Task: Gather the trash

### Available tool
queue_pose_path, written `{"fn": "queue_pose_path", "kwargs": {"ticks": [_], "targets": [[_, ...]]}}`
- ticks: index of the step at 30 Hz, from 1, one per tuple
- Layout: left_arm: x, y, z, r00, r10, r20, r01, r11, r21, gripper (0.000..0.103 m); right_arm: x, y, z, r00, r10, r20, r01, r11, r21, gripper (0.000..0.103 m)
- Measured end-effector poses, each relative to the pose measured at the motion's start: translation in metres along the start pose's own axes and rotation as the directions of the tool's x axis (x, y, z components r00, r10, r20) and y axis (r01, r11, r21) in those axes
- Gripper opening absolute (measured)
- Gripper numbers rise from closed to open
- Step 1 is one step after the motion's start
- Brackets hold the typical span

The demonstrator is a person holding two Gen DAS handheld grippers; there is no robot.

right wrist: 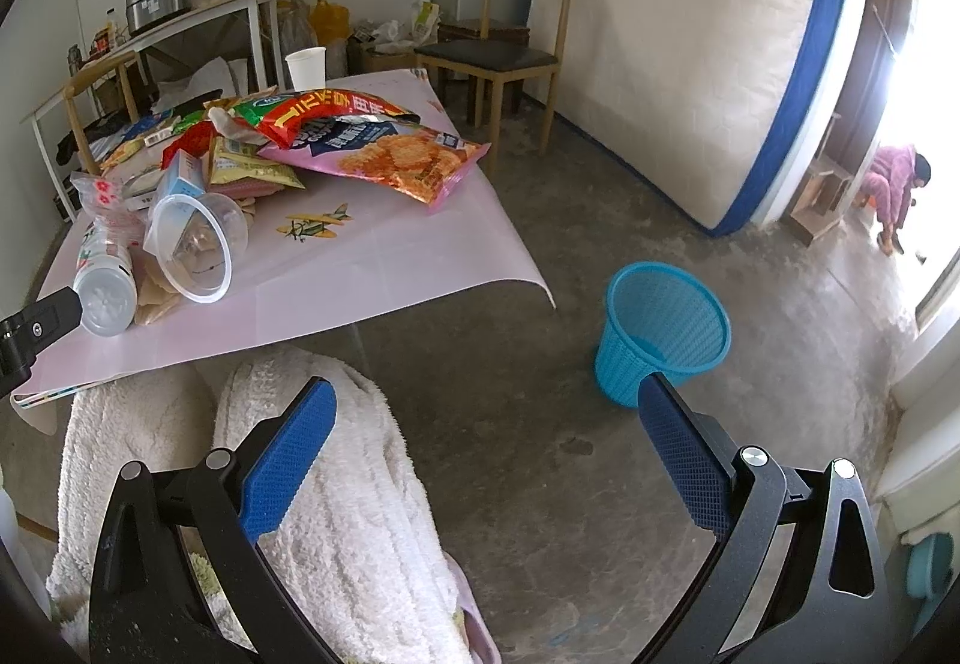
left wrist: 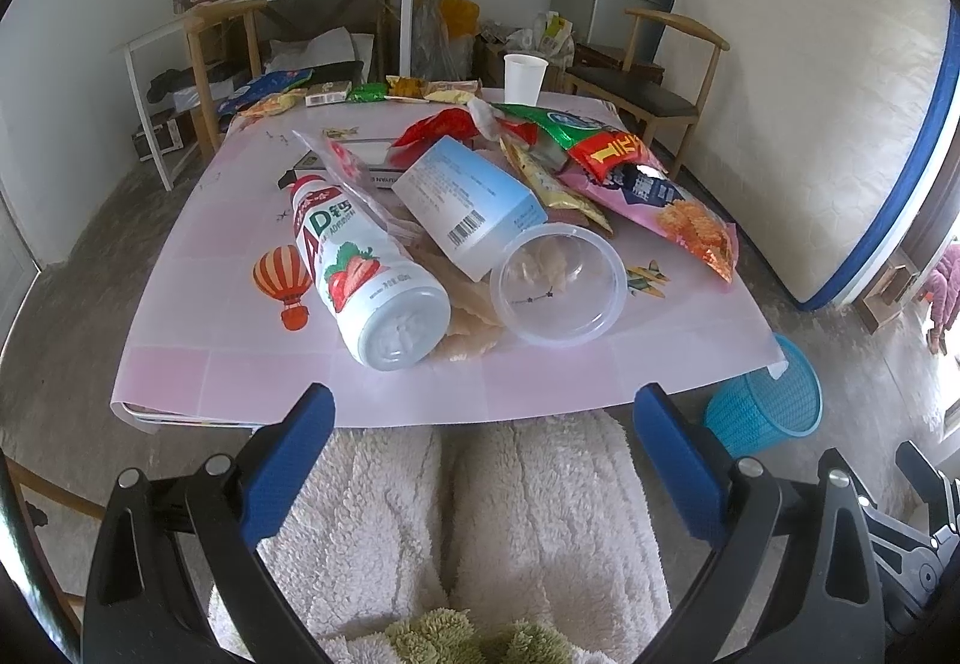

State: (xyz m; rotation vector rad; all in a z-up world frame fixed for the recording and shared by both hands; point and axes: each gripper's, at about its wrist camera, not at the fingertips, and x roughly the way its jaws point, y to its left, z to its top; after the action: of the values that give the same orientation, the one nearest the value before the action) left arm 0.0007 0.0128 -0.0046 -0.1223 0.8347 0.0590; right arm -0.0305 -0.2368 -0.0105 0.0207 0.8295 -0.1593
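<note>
Holding both tools back from the table (left wrist: 240, 364), you have nothing in either: your left gripper (left wrist: 483, 406) hangs over your white-fleeced knees (left wrist: 456, 514) with its blue pads (left wrist: 288, 460) spread wide, short of the table's near edge, and your right gripper (right wrist: 486, 400) is just as wide, poised above bare floor (right wrist: 540, 484) off the table's right corner. The trash sits heaped mid-table. Nearest you a strawberry bottle (left wrist: 360, 268) lies on its side, base toward you, and just beside it a clear cup (left wrist: 558, 286) lies tipped, mouth toward you, with a blue-labelled bottle (left wrist: 468, 196) resting behind it. Beyond them on the right sprawl snack bags (left wrist: 660, 190), the pink one reaching toward the right edge. A white paper cup (left wrist: 525, 79) stands upright at the far edge, well apart from the heap. The blue bin (right wrist: 663, 331) stands on the floor near the table's right corner, just ahead of your right gripper.
</note>
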Motion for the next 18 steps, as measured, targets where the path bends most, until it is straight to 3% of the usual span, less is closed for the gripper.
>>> {"fn": "queue_pose_path", "kwargs": {"ticks": [11,18], "targets": [[0.023,0.014,0.003,0.999,-0.024,-0.030,0.023,1.000,-0.012,0.097,0.017,0.012,0.012,1.000,-0.013,-0.017,0.013,1.000,-0.012,0.096],[0.037,0.048,0.011,0.988,-0.155,0.018,0.156,0.986,-0.066,0.097,0.036,0.031,0.029,0.994,0.114,0.003,-0.114,0.993,0.028,0.096]]}}
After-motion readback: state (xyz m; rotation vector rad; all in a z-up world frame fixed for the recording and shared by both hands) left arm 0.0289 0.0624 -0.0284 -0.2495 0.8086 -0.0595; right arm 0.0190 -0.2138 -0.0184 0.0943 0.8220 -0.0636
